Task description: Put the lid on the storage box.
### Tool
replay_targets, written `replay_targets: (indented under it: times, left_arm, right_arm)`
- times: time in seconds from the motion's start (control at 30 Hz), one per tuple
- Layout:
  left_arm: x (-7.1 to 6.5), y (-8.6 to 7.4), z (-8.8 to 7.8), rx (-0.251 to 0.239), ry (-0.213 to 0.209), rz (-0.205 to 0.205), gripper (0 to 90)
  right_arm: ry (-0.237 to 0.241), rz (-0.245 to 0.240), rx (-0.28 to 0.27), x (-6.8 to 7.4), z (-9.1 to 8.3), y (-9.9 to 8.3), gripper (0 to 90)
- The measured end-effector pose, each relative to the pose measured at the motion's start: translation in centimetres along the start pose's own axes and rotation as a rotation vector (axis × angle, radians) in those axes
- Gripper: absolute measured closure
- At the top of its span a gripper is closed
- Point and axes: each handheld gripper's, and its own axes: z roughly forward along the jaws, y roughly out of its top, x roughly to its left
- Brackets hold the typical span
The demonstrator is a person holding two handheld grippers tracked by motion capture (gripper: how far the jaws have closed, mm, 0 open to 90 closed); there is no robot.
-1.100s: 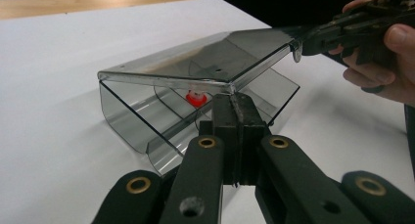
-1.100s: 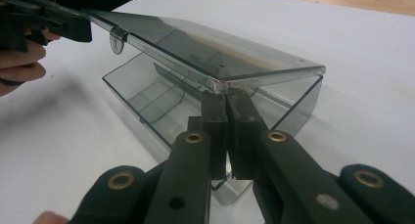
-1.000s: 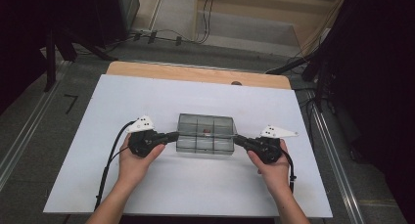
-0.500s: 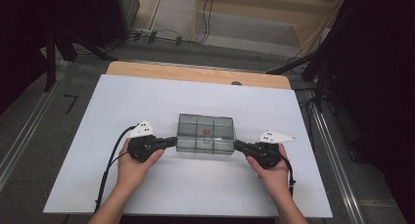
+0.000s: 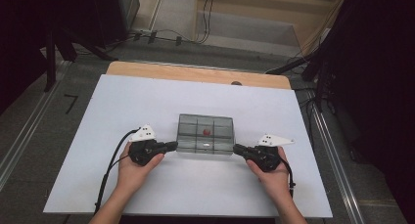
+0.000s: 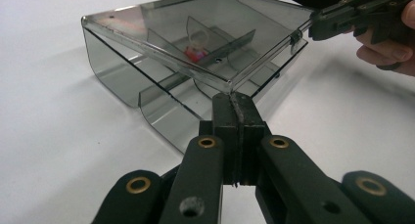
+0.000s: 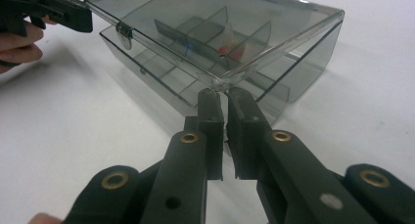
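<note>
A smoky clear compartment box [image 5: 205,145] sits mid-table with a small red thing [image 5: 207,132] in one cell. Its hinged lid [image 6: 147,33] stands slightly raised over the base [image 6: 112,67]. My left gripper [image 5: 173,145] is at the box's front left corner; in the left gripper view it [image 6: 234,99] is shut on the lid's corner. My right gripper [image 5: 236,148] is at the front right corner. In the right gripper view its jaws [image 7: 220,93] show a narrow gap and pinch the lid's other corner [image 7: 221,83]. The red thing [image 7: 226,49] shows through the lid.
The box rests on a white board [image 5: 122,101] with a wooden strip [image 5: 195,75] along its far edge. Cables lie on the floor [image 5: 161,35] beyond the table. Dark stands flank both sides. White surface lies open all around the box.
Both hands have slid a little toward the person's side of the table. The box has stayed in place.
</note>
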Motion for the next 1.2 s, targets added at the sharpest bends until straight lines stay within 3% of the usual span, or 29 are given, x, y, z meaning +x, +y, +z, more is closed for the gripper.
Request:
replay_targets:
  times: [0.77, 1.0, 1.2]
  left_arm:
    - [0.4, -1.2, 0.3, 0.045, 0.018, -0.015, 88.6]
    - [0.5, -1.2, 0.3, 0.044, 0.015, -0.02, 88.5]
    - [0.5, -1.2, 0.1, 0.049, 0.012, -0.019, 88.5]
  right_arm:
    - [-0.005, -0.004, 0.067, -0.2, 0.3, -1.0, 82.3]
    - [0.012, 0.015, 0.069, -0.4, 0.3, -1.0, 82.3]
    - [-0.002, 0.014, 0.063, -0.5, -0.1, -1.1, 82.3]
